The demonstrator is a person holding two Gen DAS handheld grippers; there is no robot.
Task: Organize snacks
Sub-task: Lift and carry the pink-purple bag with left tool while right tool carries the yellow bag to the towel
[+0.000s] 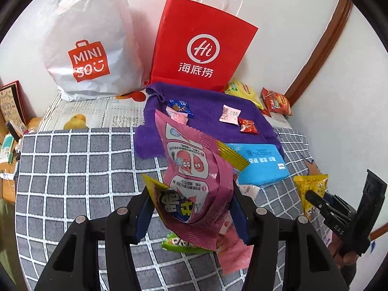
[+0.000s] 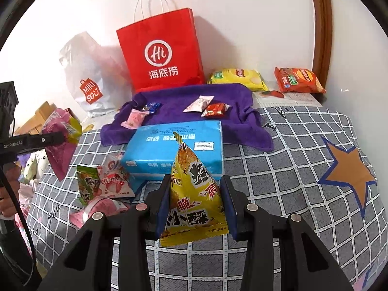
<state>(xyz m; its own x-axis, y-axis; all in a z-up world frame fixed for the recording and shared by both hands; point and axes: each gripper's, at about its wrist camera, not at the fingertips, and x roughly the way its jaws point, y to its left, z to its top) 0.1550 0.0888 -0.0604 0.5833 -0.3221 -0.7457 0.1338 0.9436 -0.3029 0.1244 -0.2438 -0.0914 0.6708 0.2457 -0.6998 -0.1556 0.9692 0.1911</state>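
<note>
My left gripper [image 1: 191, 206] is shut on a pink snack packet [image 1: 194, 169] together with a yellow packet [image 1: 167, 203], held above the checked bed cover; it also shows in the right wrist view [image 2: 60, 133]. My right gripper [image 2: 196, 201] is shut on a yellow triangular snack packet [image 2: 194, 189], also seen from the left wrist view [image 1: 311, 189]. Small wrapped sweets [image 2: 208, 106] lie on a purple towel [image 2: 189, 114]. A green packet [image 2: 86, 186] and pink-white packets [image 2: 114, 181] lie on the cover at the left.
A red paper bag [image 2: 162, 51] and a white MINISO plastic bag [image 2: 89, 72] stand against the wall. A blue tissue pack [image 2: 174, 152] lies in front of the towel. Yellow [image 2: 237, 77] and orange [image 2: 298, 80] crisp bags lie by the wall at right.
</note>
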